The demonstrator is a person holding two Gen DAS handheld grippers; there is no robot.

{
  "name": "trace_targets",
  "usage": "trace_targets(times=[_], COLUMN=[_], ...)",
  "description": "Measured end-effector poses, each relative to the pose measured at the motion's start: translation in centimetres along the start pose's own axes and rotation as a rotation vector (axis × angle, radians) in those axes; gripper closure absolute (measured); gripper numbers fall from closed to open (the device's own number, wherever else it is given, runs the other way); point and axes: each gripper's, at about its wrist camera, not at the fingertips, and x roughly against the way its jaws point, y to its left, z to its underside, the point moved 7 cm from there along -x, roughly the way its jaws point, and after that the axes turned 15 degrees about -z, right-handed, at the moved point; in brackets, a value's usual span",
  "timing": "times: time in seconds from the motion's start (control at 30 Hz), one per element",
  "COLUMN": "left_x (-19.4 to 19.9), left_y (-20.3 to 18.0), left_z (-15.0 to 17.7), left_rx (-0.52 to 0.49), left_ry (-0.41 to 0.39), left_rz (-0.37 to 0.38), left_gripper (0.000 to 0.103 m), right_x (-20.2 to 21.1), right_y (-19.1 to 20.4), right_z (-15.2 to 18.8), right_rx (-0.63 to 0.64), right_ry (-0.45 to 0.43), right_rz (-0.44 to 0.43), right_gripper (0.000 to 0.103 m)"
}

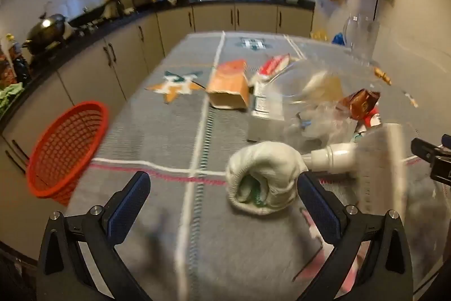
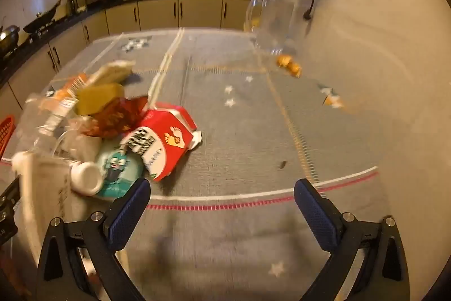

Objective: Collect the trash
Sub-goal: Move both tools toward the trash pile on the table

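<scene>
A: Start at the left. Where does the trash go?

B: The red mesh basket (image 1: 66,151) sits at the left edge of the desk (image 1: 157,131), well to the left of the left gripper (image 1: 222,188). Its fingers (image 1: 128,205) stand wide apart, holding nothing.

A: And what's nearest to them?

B: A crumpled white wad (image 1: 262,177), lying on the cloth just inside the right-hand finger, close to touching it, though I can't tell if it does. Beyond it lies a white plastic bottle (image 1: 335,157), long axis running left to right, cap toward the wad.

A: The rest of the pile?

B: Further back: an orange carton (image 1: 229,86), clear plastic wrap, a brown wrapper (image 1: 359,103). In the right wrist view a red carton (image 2: 166,143) and a teal printed packet (image 2: 118,171) lie ahead and left of the right gripper (image 2: 222,202), also spread wide and empty, with only bare cloth between its fingers.

A: So which hand goes first?

B: I'd judge the left: the wad is nearly in its span, and the basket is on its side
</scene>
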Motion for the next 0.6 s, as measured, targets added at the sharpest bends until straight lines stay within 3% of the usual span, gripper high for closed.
trace_targets(times=[0.13, 0.3, 0.6], left_x=[2.4, 5.0, 6.2], left_y=[1.5, 3.4, 5.2], left_z=[0.2, 1.5, 3.4], left_rx=[0.019, 0.038, 0.053], left_ry=[-0.075, -0.133, -0.149], left_rz=[-0.013, -0.031, -0.093], left_gripper=[0.0, 0.0, 0.0], right_x=[3.1, 4.5, 5.6], right_y=[2.7, 6.8, 8.8], right_z=[0.3, 1.3, 3.6], right_rx=[0.071, 0.157, 0.18], right_ry=[-0.083, -0.125, -0.144], right_rz=[-0.015, -0.031, -0.057], right_gripper=[0.0, 0.001, 0.004])
